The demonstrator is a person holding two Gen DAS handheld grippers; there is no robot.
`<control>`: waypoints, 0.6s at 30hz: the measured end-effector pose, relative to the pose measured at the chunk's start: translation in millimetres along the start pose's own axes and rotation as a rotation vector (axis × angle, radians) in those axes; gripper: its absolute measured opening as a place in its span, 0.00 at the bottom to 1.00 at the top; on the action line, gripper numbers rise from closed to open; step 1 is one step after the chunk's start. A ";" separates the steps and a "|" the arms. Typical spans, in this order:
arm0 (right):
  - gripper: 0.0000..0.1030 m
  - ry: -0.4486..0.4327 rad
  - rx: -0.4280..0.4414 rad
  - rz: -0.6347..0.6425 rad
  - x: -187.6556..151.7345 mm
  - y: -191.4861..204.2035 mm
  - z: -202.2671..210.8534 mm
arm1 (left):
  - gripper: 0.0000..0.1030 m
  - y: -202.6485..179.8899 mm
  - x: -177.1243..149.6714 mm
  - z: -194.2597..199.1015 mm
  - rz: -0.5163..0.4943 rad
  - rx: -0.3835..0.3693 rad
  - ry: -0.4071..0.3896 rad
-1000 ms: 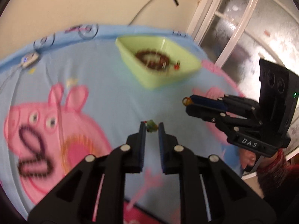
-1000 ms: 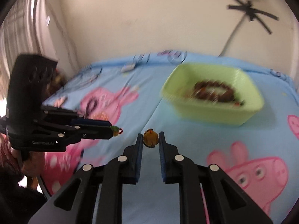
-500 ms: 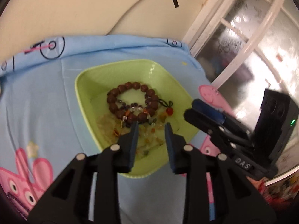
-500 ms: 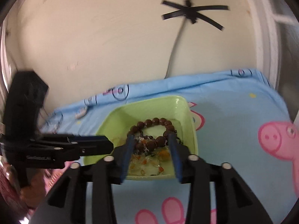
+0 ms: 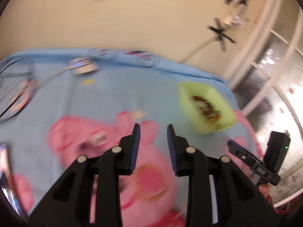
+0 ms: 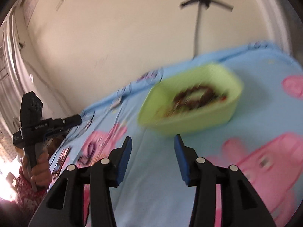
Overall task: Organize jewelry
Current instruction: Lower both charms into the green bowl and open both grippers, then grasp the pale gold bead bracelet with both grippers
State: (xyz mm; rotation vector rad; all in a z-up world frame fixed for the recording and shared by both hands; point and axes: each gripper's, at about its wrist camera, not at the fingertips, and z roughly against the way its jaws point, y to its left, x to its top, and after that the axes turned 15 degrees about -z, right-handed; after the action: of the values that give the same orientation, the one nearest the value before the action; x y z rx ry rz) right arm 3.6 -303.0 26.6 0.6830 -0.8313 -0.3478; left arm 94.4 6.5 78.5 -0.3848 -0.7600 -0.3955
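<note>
both grippers are spread and empty now. between the blue pads of my left gripper (image 5: 153, 132) i see only the pink pig print, and my right gripper (image 6: 152, 141) frames bare blue cloth, nothing pinched in either. a second ago each one nipped a small charm, a green bit in the left and an orange bead in the right; half a second ago both hung over the green tray (image 6: 189, 121) with the jaws parted. so the two pieces have gone into the tray, i judge, and both hands have pulled back from it.

the tray sits far right on the blue cartoon sheet (image 5: 117, 98), and the brown bead bracelet (image 6: 195, 94) lies in it among a smear of small bright pieces; blur hides which are the new ones. from the left wrist the tray is well apart, off to the far right.

what is left, as i read it, is the dark looped string (image 6: 89, 154) on the pig print at the near left, near my left hand (image 6: 40, 168). a white puck with a cable (image 5: 83, 67) lies at the far edge; that is no jewelry.
</note>
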 end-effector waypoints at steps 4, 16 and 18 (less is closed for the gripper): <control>0.21 0.107 -0.017 0.043 -24.6 26.1 -23.7 | 0.26 25.2 -42.1 19.5 0.027 0.098 0.036; 0.15 0.239 -0.046 0.282 -53.3 92.0 -74.1 | 0.27 -1.1 -80.0 15.9 -0.003 -0.038 0.086; 0.11 0.249 -0.048 0.324 -53.2 103.8 -83.9 | 0.32 -11.3 -74.4 4.4 -0.010 -0.049 0.100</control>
State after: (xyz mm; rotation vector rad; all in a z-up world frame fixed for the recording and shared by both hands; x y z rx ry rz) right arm 36.9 -163.2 26.8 0.5235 -0.6791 0.0103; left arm 37.5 14.1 29.8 -0.4045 -0.6564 -0.4404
